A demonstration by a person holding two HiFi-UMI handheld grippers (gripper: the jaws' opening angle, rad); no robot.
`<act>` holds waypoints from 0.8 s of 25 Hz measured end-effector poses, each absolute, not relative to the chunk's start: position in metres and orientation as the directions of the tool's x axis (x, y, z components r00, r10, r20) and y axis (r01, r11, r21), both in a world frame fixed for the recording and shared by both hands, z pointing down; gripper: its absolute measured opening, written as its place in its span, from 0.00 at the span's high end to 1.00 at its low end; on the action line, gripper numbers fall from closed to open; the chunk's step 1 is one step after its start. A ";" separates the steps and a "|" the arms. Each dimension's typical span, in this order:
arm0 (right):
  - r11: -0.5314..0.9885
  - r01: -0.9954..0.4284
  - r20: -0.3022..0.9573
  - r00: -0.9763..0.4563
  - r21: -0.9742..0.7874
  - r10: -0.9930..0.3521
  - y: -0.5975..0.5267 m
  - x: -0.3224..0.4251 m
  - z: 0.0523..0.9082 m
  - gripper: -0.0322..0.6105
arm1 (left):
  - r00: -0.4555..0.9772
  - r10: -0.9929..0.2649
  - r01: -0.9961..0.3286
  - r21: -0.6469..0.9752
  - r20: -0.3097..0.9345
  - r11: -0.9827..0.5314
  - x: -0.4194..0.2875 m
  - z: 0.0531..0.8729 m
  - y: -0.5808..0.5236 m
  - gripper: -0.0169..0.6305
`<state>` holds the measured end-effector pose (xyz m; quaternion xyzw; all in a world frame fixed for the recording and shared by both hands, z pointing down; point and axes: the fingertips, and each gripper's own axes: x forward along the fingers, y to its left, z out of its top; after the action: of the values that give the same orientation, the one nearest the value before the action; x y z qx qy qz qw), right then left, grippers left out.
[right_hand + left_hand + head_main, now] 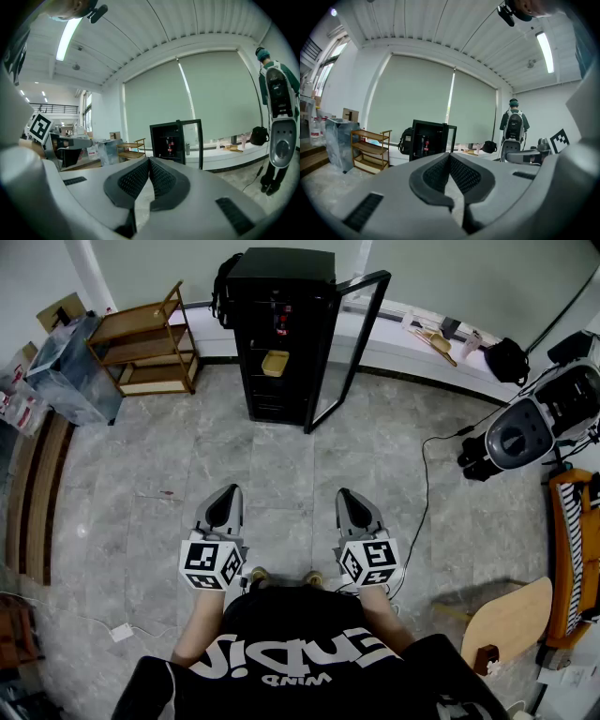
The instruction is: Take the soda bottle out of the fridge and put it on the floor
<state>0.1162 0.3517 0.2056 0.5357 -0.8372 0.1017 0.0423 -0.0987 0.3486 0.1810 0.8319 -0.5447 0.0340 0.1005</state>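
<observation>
A black mini fridge (281,334) stands against the far wall with its glass door (352,343) swung open to the right. Inside on an upper shelf stands the soda bottle (280,322) with a red label; the bottle (425,146) shows small in the left gripper view and the bottle (170,146) likewise in the right gripper view. My left gripper (225,498) and right gripper (349,498) are held side by side close to my body, far from the fridge, pointing at it. Both have their jaws shut with nothing between them: left gripper (450,158), right gripper (149,161).
A yellow tray (275,363) sits on a lower fridge shelf. A wooden shelf rack (150,338) and a plastic-covered bin (70,371) stand left of the fridge. At right are a grey machine (534,423), a cable (424,493) on the tiles and a wooden seat (511,620). A person with a backpack (514,124) stands far right.
</observation>
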 end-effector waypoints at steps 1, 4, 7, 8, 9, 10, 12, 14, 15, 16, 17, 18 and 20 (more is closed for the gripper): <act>0.406 -0.905 0.181 -0.423 -0.125 -0.888 0.350 0.115 0.205 0.91 | 0.404 -0.900 -0.913 0.130 0.164 -0.387 -0.100 0.180 0.347 0.96; 0.407 -0.905 0.180 -0.424 -0.126 -0.888 0.347 0.110 0.205 0.91 | 0.404 -0.900 -0.913 0.132 0.160 -0.387 -0.105 0.179 0.342 0.96; 0.405 -0.905 0.172 -0.423 -0.131 -0.890 0.347 0.105 0.205 0.91 | 0.408 -0.899 -0.911 0.139 0.161 -0.389 -0.111 0.182 0.342 0.96; 0.403 -0.905 0.170 -0.422 -0.136 -0.890 0.348 0.103 0.206 0.91 | 0.411 -0.897 -0.909 0.140 0.162 -0.392 -0.112 0.183 0.342 0.96; 0.402 -0.905 0.170 -0.421 -0.138 -0.891 0.349 0.100 0.207 0.91 | 0.415 -0.895 -0.907 0.142 0.161 -0.396 -0.114 0.183 0.343 0.96; 0.400 -0.906 0.171 -0.419 -0.137 -0.891 0.350 0.097 0.207 0.91 | 0.421 -0.893 -0.905 0.144 0.160 -0.401 -0.116 0.183 0.344 0.96; 0.393 -0.910 0.175 -0.412 -0.132 -0.894 0.351 0.091 0.207 0.91 | 0.434 -0.887 -0.898 0.148 0.156 -0.414 -0.120 0.183 0.345 0.96; 0.382 -0.915 0.178 -0.400 -0.130 -0.899 0.352 0.084 0.207 0.91 | 0.449 -0.879 -0.891 0.148 0.158 -0.429 -0.125 0.184 0.346 0.96; 0.376 -0.917 0.180 -0.395 -0.129 -0.901 0.354 0.080 0.207 0.91 | 0.457 -0.875 -0.887 0.149 0.159 -0.437 -0.128 0.185 0.347 0.96; 0.372 -0.919 0.181 -0.390 -0.128 -0.903 0.356 0.075 0.208 0.91 | 0.465 -0.871 -0.883 0.151 0.158 -0.444 -0.131 0.186 0.348 0.96; 0.367 -0.921 0.181 -0.386 -0.126 -0.905 0.357 0.070 0.209 0.91 | 0.475 -0.867 -0.878 0.155 0.155 -0.453 -0.135 0.187 0.348 0.96; 0.364 -0.923 0.181 -0.381 -0.123 -0.906 0.359 0.065 0.210 0.91 | 0.485 -0.862 -0.872 0.159 0.149 -0.463 -0.138 0.186 0.348 0.96; 0.357 -0.927 0.182 -0.373 -0.116 -0.910 0.363 0.056 0.213 0.91 | 0.509 -0.849 -0.858 0.163 0.140 -0.488 -0.142 0.186 0.348 0.96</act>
<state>0.0560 0.3629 0.2126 0.5581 -0.8226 0.0997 0.0427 -0.1424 0.3484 0.1857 0.8622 -0.4949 0.0203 0.1060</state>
